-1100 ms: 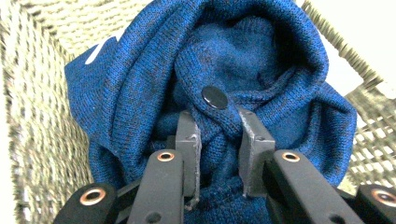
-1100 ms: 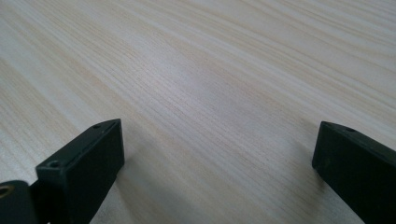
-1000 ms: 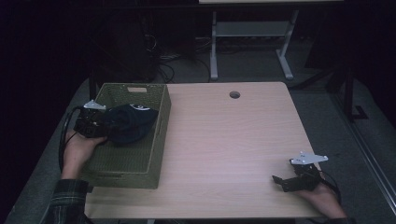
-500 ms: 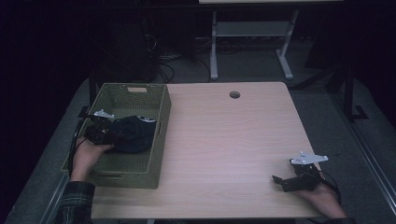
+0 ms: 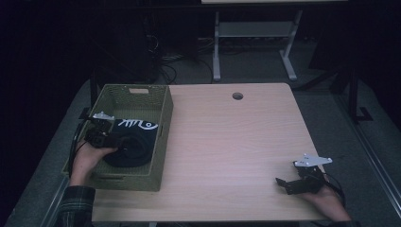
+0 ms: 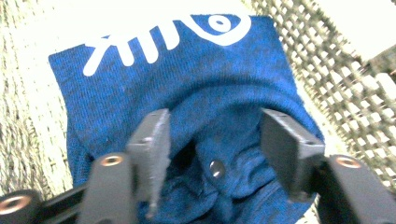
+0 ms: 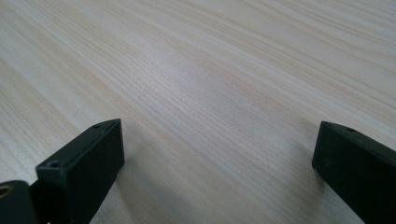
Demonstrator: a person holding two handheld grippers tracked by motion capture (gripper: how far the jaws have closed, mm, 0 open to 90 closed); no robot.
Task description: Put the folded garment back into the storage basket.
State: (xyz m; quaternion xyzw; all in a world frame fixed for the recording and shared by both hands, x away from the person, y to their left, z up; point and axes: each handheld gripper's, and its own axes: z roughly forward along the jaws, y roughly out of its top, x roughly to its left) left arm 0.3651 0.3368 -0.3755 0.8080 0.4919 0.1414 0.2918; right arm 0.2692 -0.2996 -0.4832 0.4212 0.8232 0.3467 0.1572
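Observation:
A dark blue garment (image 5: 135,142) with a white fishbone print lies inside the green woven basket (image 5: 163,127) at the table's left. My left gripper (image 5: 119,140) reaches into the basket from the left, low over the cloth. In the left gripper view its jaws have just been opening and now stand apart, my left gripper (image 6: 215,140) straddling a bunched fold of the garment (image 6: 187,84), the pads off the cloth. My right gripper (image 5: 283,183) rests near the table's front right, held by a hand. In its own view my right gripper (image 7: 217,154) has wide jaws over bare wood.
The wooden table (image 5: 227,142) has a round cable hole (image 5: 237,96) near its far edge. The basket's mesh wall (image 6: 345,70) stands close to the right of the left jaws. A white desk frame (image 5: 255,33) and cables stand on the floor beyond.
My left gripper sank with the blue garment into the basket, and its jaws opened. The garment now lies flatter on the basket floor. The right gripper has not moved.

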